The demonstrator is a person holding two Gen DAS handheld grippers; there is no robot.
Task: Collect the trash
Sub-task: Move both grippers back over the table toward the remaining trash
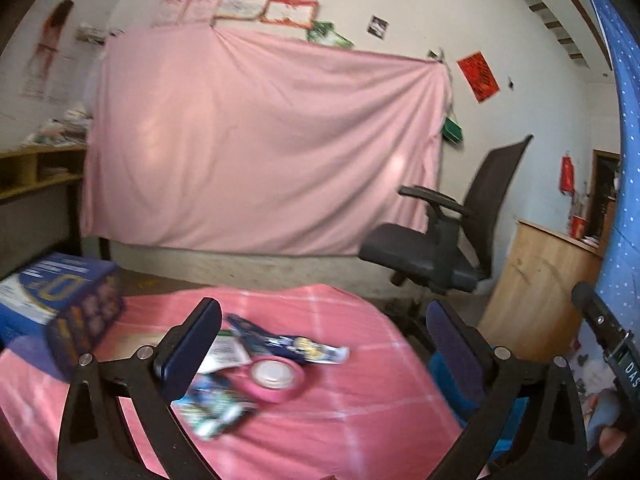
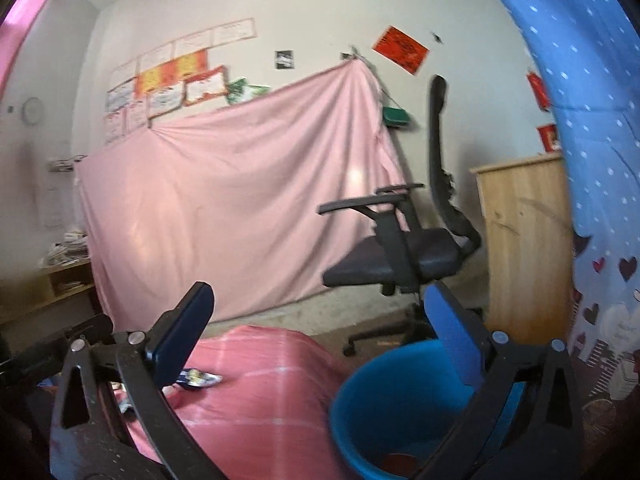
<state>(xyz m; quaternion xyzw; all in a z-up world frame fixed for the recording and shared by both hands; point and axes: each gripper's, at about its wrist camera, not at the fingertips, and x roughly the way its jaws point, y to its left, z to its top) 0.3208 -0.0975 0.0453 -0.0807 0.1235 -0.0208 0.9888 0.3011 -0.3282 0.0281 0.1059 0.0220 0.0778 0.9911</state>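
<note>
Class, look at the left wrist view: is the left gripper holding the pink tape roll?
No. The left gripper is open, and the pink tape roll lies on the tablecloth.

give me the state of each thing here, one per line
left gripper: open, empty
right gripper: open, empty
blue bin: upright, open top, something reddish at bottom
wrappers: loose on pink cloth
pink tape roll: lying flat
blue box: closed, tilted

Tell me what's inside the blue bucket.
In the right wrist view the blue bucket holds one reddish item at the bottom. The right gripper, open, covers its right side, so anything else there stays unseen.
</note>
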